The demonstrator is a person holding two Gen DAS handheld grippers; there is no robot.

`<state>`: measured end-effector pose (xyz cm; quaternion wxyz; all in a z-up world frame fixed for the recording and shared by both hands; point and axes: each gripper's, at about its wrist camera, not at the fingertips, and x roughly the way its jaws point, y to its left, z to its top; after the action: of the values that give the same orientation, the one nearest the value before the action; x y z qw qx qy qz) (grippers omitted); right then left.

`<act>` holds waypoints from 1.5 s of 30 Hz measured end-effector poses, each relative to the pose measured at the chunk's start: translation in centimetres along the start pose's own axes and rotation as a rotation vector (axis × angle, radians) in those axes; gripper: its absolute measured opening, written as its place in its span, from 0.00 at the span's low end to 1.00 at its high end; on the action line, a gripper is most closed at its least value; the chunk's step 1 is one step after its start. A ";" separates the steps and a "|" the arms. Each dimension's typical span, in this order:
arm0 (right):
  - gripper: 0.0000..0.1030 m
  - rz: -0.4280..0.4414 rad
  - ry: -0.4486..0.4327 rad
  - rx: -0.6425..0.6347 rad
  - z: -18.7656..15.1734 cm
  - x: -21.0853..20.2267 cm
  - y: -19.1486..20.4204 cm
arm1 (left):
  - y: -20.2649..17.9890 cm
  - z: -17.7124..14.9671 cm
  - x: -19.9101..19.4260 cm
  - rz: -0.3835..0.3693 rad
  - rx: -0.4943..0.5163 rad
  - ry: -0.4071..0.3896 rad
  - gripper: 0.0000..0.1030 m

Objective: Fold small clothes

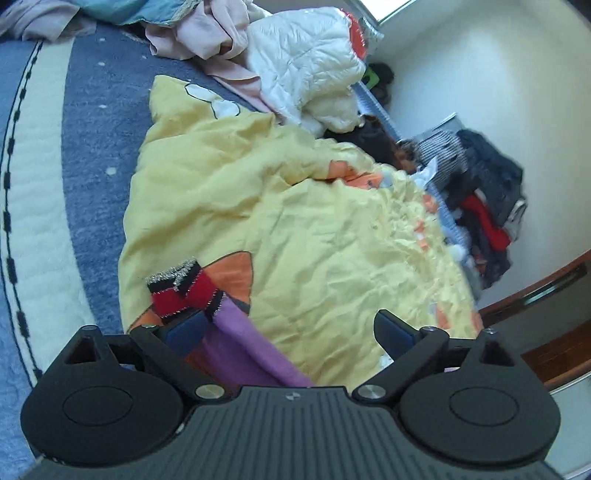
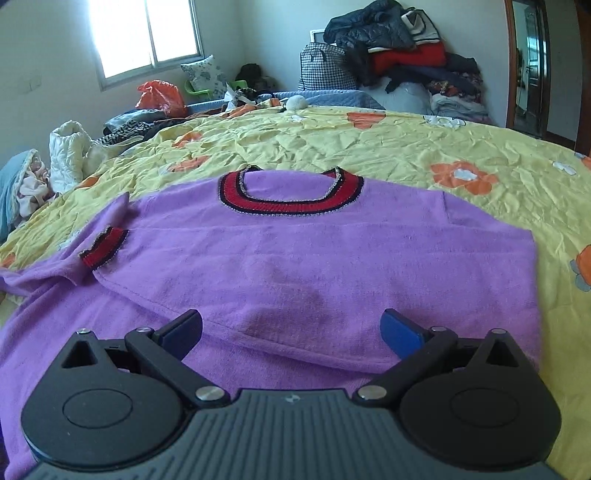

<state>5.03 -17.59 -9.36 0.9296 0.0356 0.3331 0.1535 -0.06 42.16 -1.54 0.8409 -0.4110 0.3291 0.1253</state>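
The purple sweater (image 2: 295, 258) lies flat — its red-cuffed sleeve (image 1: 184, 291) just ahead of the left gripper (image 1: 291, 330), probably unheld; the right gripper (image 2: 291, 332) hovers wide open — empty.

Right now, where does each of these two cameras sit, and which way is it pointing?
Left wrist: sits on the left hand-held gripper, looking down along its open fingers at the yellow sheet, a sleeve cuff and a clothes pile by the wall.
Right wrist: sits on the right hand-held gripper, looking across the purple sweater toward the window; its fingers are open too.
Shared: the sweater, the sheet, the pile; no hand or sleeve of the person shows.
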 end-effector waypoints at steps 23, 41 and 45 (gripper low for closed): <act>1.00 0.055 -0.014 0.046 -0.4 -0.5 -0.2 | 2.2 0.0 -0.8 0.117 0.009 -0.120 0.05; 1.00 0.136 0.043 0.125 -0.9 -1.6 0.9 | -18.5 -3.0 -9.5 -0.326 0.532 -0.416 0.05; 1.00 0.124 0.048 0.128 -1.3 -2.2 0.5 | -25.2 -0.9 -7.1 -0.345 0.620 -0.478 0.05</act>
<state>2.49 -17.85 -8.93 0.9059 0.1116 0.3617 0.1897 6.33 26.04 18.08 0.9859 -0.1473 0.0733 -0.0303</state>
